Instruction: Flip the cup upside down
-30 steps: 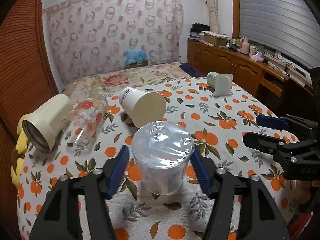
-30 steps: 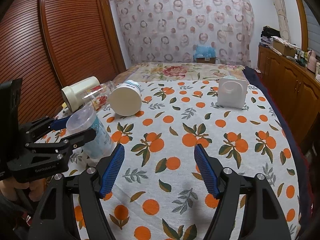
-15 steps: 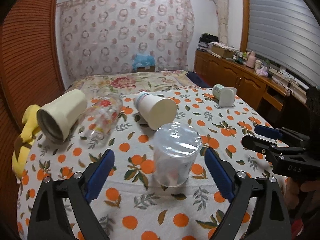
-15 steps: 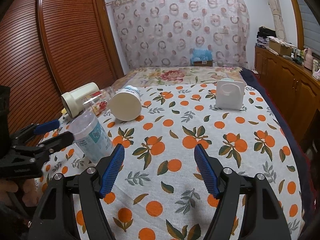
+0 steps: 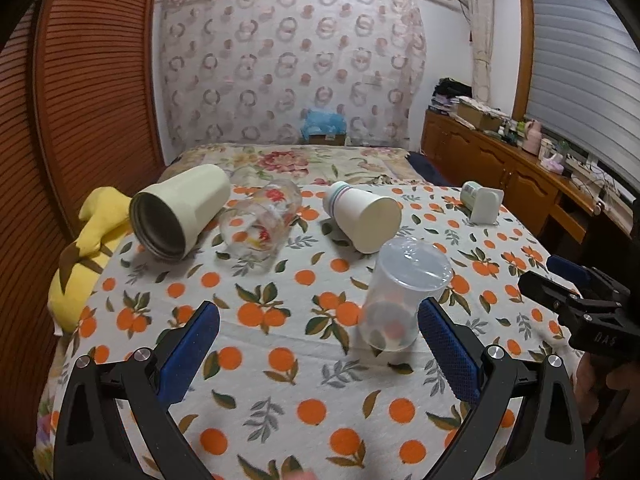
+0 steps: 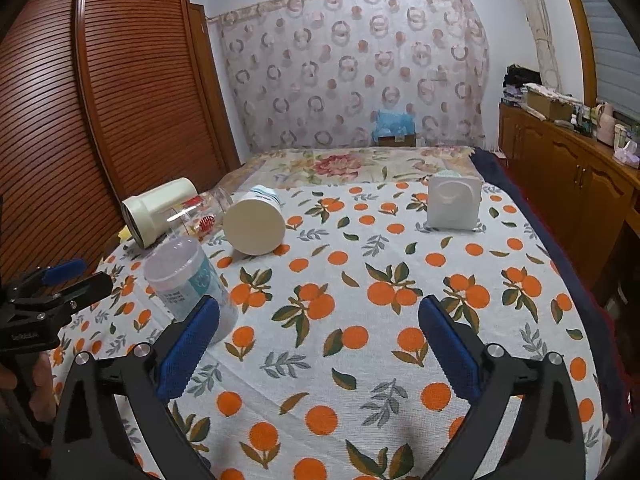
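A clear plastic cup point(image 5: 402, 294) stands upside down on the orange-print tablecloth point(image 5: 280, 344), its flat base on top; it also shows in the right wrist view point(image 6: 188, 284) with a blue label. My left gripper point(image 5: 318, 354) is open and empty, drawn back from the cup, which stands just beyond its right finger. My right gripper point(image 6: 318, 354) is open and empty over the cloth, with the cup just beyond its left finger. Each gripper shows at the edge of the other's view.
Lying on their sides at the back: a cream tumbler point(image 5: 180, 212), a printed glass point(image 5: 260, 222), a paper cup point(image 5: 362, 216) and a white square container point(image 5: 482, 202). A yellow plush point(image 5: 86, 248) lies at the left table edge. A wooden cabinet point(image 6: 576, 176) runs along the right.
My left gripper has opened wide, let go of the clear cup and drawn back and up from it. The cup stays standing upside down. The right gripper has barely moved.
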Motion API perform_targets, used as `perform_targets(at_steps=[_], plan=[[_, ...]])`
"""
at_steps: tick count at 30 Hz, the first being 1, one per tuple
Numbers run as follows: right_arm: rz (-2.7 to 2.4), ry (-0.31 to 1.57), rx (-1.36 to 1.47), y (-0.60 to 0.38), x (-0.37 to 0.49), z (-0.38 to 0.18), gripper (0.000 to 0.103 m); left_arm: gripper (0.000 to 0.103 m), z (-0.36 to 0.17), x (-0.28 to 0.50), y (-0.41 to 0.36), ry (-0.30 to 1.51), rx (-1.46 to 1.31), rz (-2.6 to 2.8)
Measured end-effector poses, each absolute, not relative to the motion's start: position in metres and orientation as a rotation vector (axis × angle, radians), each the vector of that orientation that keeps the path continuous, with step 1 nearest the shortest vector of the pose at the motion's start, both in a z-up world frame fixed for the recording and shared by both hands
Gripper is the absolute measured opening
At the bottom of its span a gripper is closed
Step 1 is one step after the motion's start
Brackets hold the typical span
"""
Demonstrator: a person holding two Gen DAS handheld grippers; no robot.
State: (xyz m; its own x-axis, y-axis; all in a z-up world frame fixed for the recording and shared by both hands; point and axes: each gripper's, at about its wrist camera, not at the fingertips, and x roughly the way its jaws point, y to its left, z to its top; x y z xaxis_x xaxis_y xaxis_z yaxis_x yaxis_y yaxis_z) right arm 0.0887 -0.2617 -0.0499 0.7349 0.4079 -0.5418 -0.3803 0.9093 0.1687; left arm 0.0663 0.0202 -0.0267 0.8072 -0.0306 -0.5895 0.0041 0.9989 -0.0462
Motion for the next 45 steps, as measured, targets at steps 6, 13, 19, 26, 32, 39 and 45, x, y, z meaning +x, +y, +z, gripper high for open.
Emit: perform_targets(at_steps=[6,13,19,26,32,39,45], plan=[[0.429,0.559,0.041,-0.256,0.075,-0.039,0.101,0.095,-0.018,0.055,0.027,0.592,-0.043,0.003],[0.413,0.444,0.017,-0.252,0.048,-0.016,0.1,0.096,-0.001,0.039,0.026,0.495,-0.016,0.035],[0.407,0.388,0.024,-0.255,0.032,-0.005,0.1,0.096,0.007,0.029,0.021,0.451,0.0,0.036],[0.405,0.378,0.024,-0.257,0.029,-0.003,0.1,0.096,0.009,0.026,0.018,0.441,0.001,0.034],[0.406,0.377,0.023,-0.257,0.028,-0.003,0.1,0.096,0.009,0.026,0.018,0.442,0.001,0.034],[0.404,0.377,0.023,-0.258,0.028,-0.002,0.101,0.095,0.01,0.024,0.017,0.439,0.002,0.033],[0.404,0.375,0.022,-0.258,0.028,-0.002,0.1,0.096,0.009,0.024,0.017,0.439,0.002,0.034]])
